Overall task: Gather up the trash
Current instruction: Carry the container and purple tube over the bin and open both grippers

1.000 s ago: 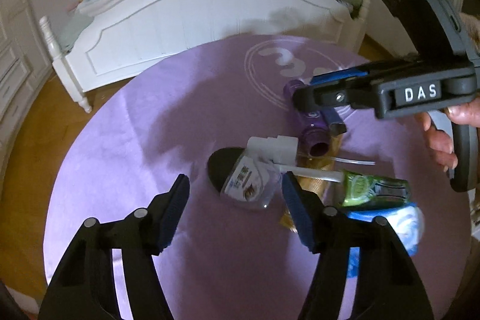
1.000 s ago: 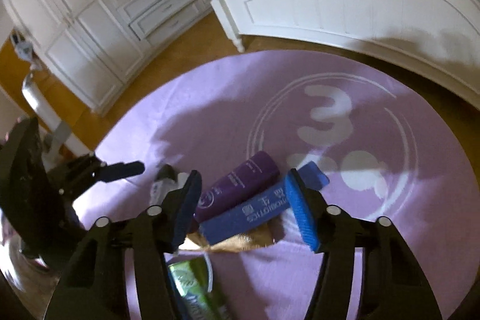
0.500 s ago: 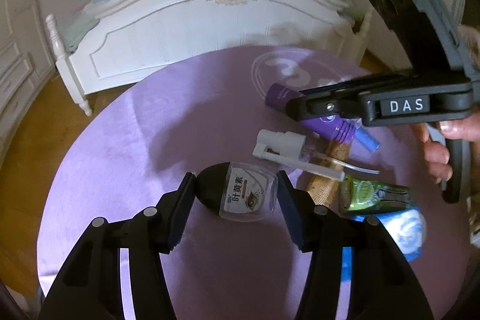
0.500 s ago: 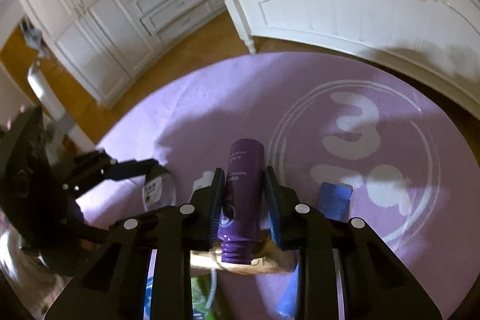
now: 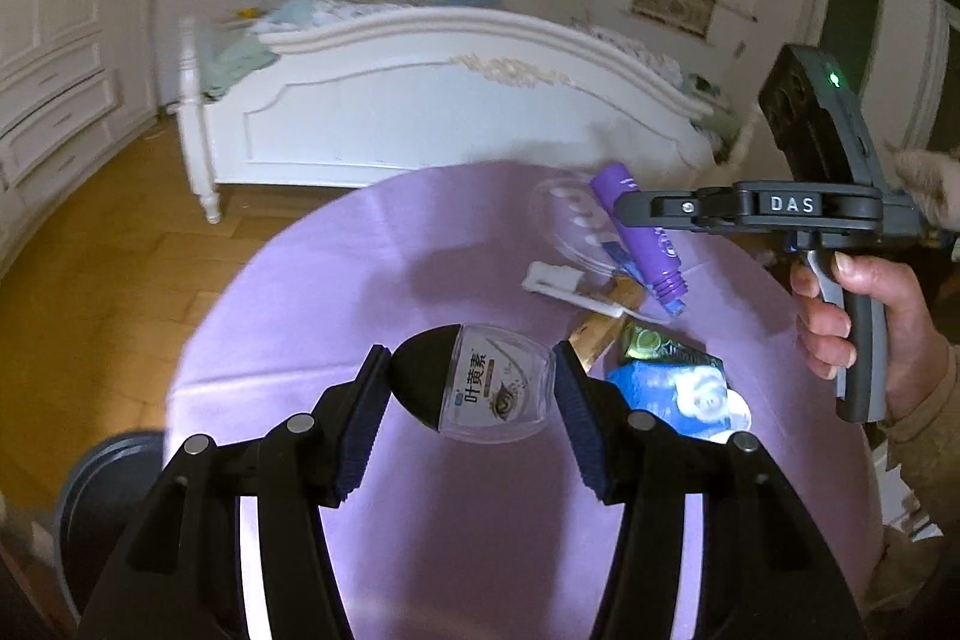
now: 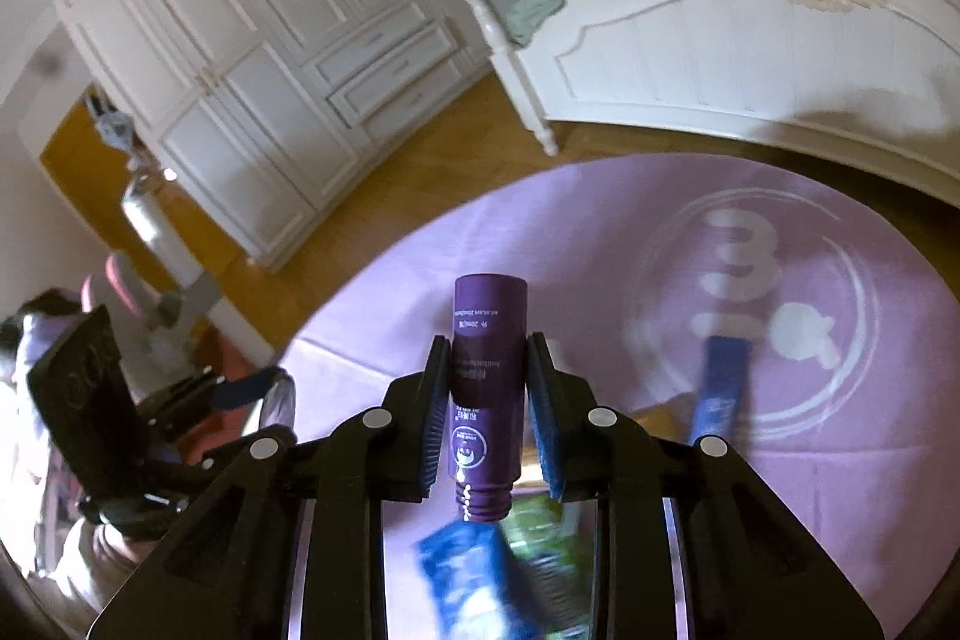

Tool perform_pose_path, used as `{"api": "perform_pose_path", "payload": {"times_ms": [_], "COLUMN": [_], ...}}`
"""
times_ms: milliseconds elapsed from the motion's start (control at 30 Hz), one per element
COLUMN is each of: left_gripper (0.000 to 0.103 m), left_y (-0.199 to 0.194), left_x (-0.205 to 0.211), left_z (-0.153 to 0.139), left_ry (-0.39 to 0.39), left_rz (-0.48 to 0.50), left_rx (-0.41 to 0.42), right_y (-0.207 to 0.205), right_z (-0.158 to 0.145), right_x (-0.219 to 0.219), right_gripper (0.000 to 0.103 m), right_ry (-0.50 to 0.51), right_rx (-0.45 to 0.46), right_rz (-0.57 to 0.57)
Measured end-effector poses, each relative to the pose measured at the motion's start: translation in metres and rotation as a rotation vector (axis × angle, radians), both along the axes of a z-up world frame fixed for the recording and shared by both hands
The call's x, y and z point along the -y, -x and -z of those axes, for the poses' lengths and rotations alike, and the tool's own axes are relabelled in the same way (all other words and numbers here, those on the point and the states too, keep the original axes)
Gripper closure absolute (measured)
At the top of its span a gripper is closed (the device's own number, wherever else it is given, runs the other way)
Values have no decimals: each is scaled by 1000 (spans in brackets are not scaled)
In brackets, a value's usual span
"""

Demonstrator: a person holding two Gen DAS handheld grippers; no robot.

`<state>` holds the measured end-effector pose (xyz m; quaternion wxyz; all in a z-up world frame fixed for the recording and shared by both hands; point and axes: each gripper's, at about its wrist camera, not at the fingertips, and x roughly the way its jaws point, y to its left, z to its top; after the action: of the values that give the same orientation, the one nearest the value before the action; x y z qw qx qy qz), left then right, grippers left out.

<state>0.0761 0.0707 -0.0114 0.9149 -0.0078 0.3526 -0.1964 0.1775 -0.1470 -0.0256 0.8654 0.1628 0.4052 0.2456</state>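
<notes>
Both grippers lifted: purple tube (image 6: 487, 388), clear bottle (image 5: 486, 388).

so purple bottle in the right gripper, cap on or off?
Off. The purple bottle ends in bare screw threads with no cap, clamped between the right gripper pads.
</notes>
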Motion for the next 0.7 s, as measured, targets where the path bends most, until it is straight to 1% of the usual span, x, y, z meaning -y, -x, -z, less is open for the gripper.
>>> {"api": "perform_pose_path", "payload": {"times_ms": [167, 333, 533, 633, 700], "left_gripper": [49, 49, 49, 49, 49], "left_y": [32, 64, 97, 110, 115], "left_x": [-46, -100, -152, -173, -184], "left_z": [-3, 3, 19, 28, 35], "left_ry": [15, 29, 31, 37, 39], "left_rz": [-99, -229, -352, -395, -414], "left_rx": [12, 2, -23, -42, -55], "right_y": [14, 29, 42, 47, 49], "right_z": [-21, -33, -25, -16, -11], "right_x": [-52, -127, -219, -263, -282], "right_gripper": [77, 77, 77, 77, 77], "right_ry": [0, 17, 46, 74, 87], "right_rx": [31, 50, 26, 11, 2], "right_rz": [-95, -228, -378, -433, -455]}}
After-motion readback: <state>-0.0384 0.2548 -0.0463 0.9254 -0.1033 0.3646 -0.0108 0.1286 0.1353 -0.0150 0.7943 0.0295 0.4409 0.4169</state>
